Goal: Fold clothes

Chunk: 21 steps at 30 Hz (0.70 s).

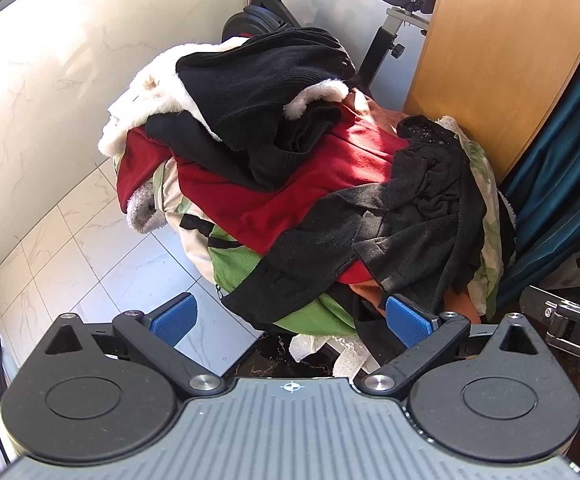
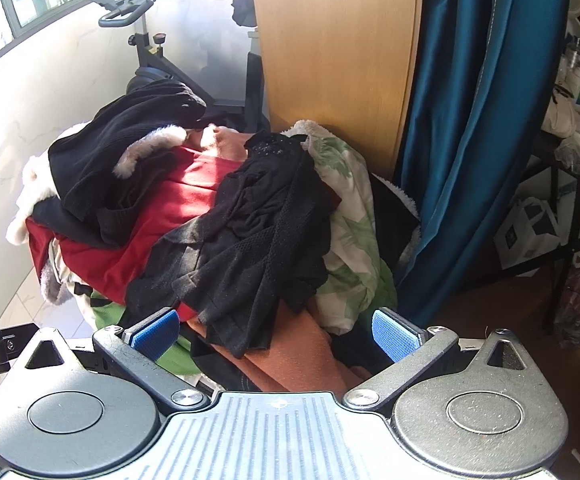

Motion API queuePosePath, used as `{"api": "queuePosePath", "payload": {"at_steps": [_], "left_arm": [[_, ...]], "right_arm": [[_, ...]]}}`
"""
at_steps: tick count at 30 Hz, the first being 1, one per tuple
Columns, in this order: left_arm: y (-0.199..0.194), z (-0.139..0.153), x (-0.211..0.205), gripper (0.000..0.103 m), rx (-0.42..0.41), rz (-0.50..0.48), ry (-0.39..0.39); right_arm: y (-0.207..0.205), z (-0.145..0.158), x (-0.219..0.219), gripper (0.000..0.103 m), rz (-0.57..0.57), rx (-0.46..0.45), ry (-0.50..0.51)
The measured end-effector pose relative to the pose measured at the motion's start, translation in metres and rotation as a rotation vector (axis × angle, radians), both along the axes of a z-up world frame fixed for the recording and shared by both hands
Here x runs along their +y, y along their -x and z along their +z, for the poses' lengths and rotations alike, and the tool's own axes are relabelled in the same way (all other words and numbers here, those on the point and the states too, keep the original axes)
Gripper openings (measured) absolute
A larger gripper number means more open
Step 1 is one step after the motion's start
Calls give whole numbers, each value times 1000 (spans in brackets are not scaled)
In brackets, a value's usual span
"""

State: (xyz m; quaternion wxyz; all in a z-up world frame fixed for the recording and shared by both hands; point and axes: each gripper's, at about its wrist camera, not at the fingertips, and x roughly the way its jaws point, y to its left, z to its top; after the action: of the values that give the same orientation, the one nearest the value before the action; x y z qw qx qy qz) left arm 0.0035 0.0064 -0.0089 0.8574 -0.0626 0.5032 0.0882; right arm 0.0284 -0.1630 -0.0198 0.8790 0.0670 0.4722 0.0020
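Note:
A tall heap of unfolded clothes fills both views. A black mesh garment (image 1: 418, 220) (image 2: 249, 240) lies on the near side, over a red garment (image 1: 290, 196) (image 2: 129, 248). A black knit with white fur trim (image 1: 257, 80) (image 2: 121, 144) tops the heap. A green piece (image 1: 233, 264) and an orange cloth (image 2: 302, 356) show low down. My left gripper (image 1: 290, 322) is open and empty, just short of the heap's lower edge. My right gripper (image 2: 275, 334) is open and empty, just before the black mesh garment's hanging hem.
A wooden panel (image 2: 330, 60) and a teal curtain (image 2: 470, 120) stand behind the heap on the right. An exercise bike (image 2: 145, 40) stands at the back. White floor tiles (image 1: 69, 240) lie to the left. A cluttered black shelf (image 2: 570, 160) is at far right.

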Motion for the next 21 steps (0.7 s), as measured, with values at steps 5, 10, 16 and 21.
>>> {"api": "queuePosePath", "payload": {"at_steps": [5,10,16,21], "left_arm": [[-2,-3,0,103,7,8,7],[-4,-6,1,103,13,22,10],[-7,-5,7,103,-2,61,3],[-9,-5,14,103,-8,89,8]], "right_arm": [[-4,-4,-2,102,1,6,-20],[-9,-8,-6,102,-2,13,-37],[-19,-6,-10,102,-7,-6,-51],[-27,-9,-8,102,2,0,-60]]}}
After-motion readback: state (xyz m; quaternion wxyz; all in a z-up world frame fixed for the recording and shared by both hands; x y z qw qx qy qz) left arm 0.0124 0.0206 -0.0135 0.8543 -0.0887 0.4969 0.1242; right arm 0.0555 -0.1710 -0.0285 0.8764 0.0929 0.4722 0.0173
